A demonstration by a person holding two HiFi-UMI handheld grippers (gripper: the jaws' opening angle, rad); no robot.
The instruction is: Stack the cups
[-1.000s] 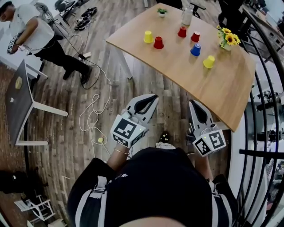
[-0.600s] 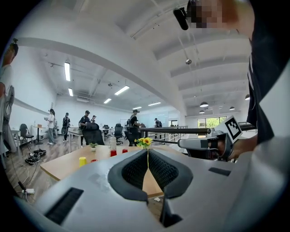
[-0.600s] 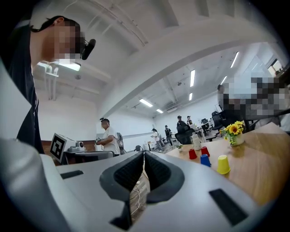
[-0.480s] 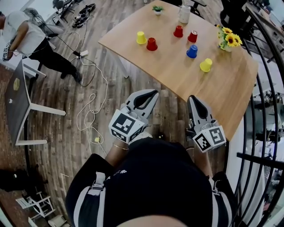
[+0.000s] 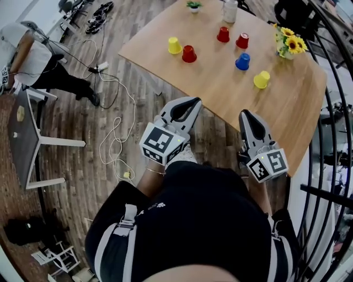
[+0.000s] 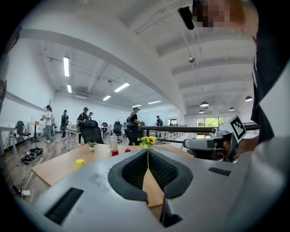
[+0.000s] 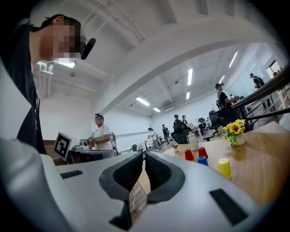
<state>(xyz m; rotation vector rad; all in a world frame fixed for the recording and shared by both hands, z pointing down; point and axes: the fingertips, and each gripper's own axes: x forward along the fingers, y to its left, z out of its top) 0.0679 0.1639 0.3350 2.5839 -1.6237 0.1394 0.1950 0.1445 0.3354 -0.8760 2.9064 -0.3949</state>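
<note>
Near the far side of the wooden bench (image 5: 265, 118), six plastic cups stand mouth-down and apart, none stacked. A left yellow cup (image 5: 174, 45) sits just beside a near red cup (image 5: 189, 53). A far red cup (image 5: 223, 34) has a second red cup (image 5: 242, 41) next to it, and a blue cup (image 5: 242, 61) stands just in front of those two. A right yellow cup (image 5: 261, 79) is the one closest to the person. A vase of sunflowers (image 5: 289, 45) stands at the bench's right edge, with a small potted plant (image 5: 193, 5) and a clear jar (image 5: 230, 10) at the far edge.

The left gripper (image 5: 192, 102) points toward the cups with its tip at the bench's near edge; its jaws are pressed fully together and hold nothing. The right gripper (image 5: 246, 114) reaches just over that same edge, its jaws drawn to a very narrow slit with nothing in it. Both are well apart from every cup. Loose cables (image 5: 110, 137) trail over the wood floor (image 5: 71, 182) to the left.
</note>
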